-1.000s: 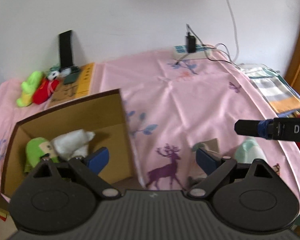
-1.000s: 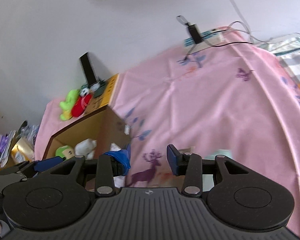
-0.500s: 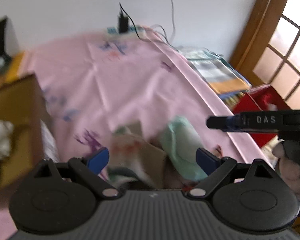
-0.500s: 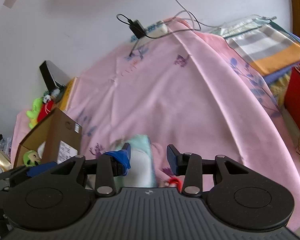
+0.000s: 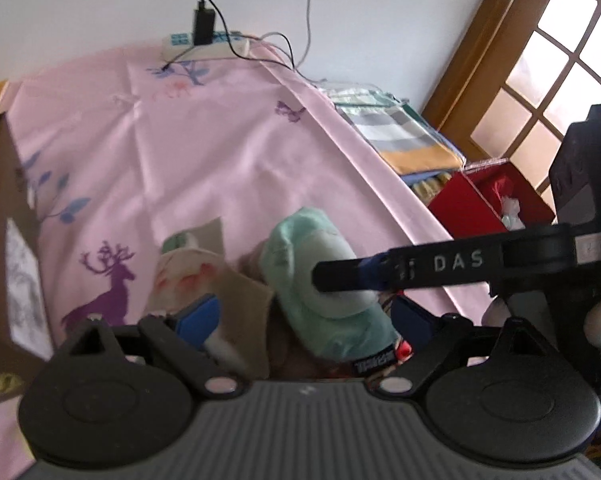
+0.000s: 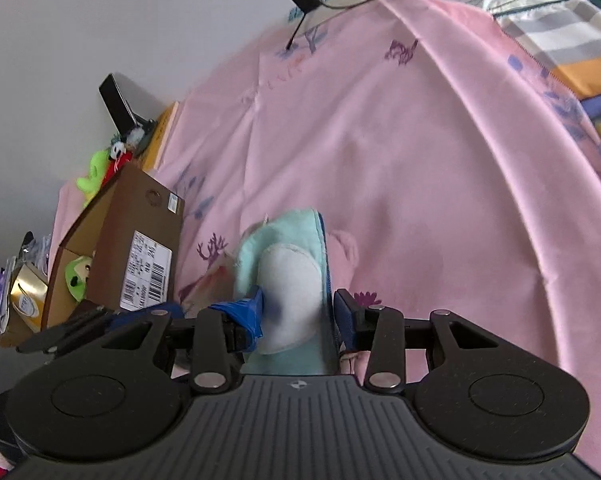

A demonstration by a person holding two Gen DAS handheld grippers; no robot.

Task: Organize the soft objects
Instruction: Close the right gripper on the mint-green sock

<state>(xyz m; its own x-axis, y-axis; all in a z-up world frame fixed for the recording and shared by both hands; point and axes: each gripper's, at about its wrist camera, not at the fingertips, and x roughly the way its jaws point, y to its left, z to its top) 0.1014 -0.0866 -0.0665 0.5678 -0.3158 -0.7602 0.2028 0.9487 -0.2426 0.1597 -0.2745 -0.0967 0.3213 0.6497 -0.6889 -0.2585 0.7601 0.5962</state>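
Straddling the mint-green plush toy (image 6: 288, 280), the right gripper (image 6: 298, 314) has just been narrowing its 2 fingers around it, while the left gripper (image 5: 300, 316) gapes wide, closing slightly, over the same toy and a beige cloth (image 5: 204, 276).

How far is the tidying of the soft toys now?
Done: a green plush lies in the cardboard box. In hand: the right tongs have just been closing around the mint plush. Left: the beige cloth and the toys by the wall.
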